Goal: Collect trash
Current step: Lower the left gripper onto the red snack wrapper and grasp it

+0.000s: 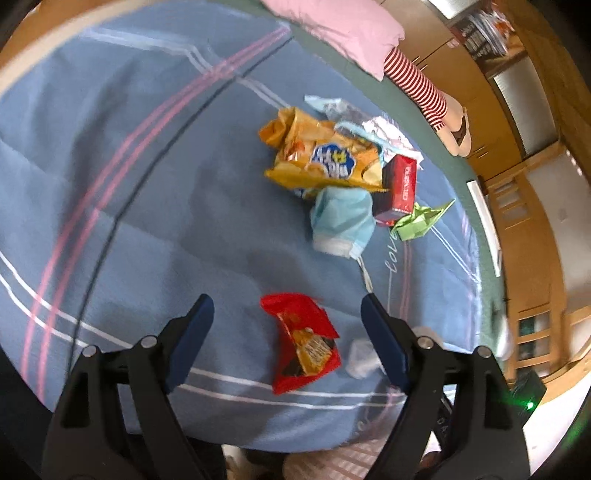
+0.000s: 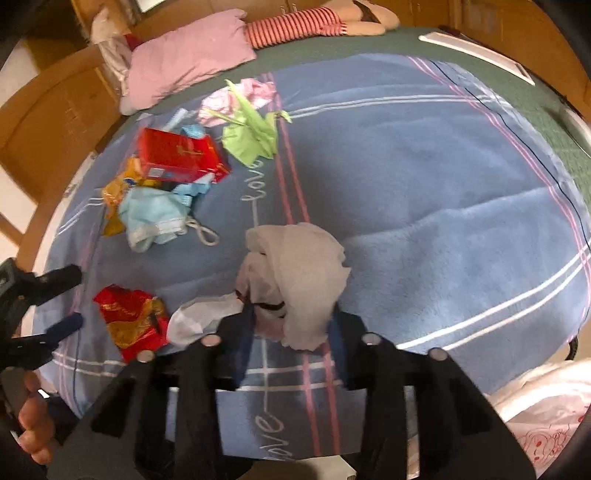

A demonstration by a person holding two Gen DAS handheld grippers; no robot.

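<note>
A red snack wrapper (image 1: 303, 343) lies on the blue blanket (image 1: 147, 184) between the wide-apart fingers of my left gripper (image 1: 288, 299), which is open and not touching it. The same wrapper (image 2: 129, 317) and left gripper (image 2: 74, 299) show at the left of the right wrist view. My right gripper (image 2: 291, 317) is shut on a crumpled white tissue (image 2: 303, 266), which bulges up above its fingers. A clear white scrap (image 2: 199, 317) lies just left of it.
Further back is a pile: yellow chip bag (image 1: 325, 155), red box (image 1: 399, 188), blue face mask (image 1: 340, 221), green folded paper (image 1: 421, 221), pink paper (image 2: 240, 96). A pink pillow (image 2: 184, 62) and a striped doll (image 2: 295, 22) lie at the bed's head. A hand (image 2: 33, 424) holds the left gripper.
</note>
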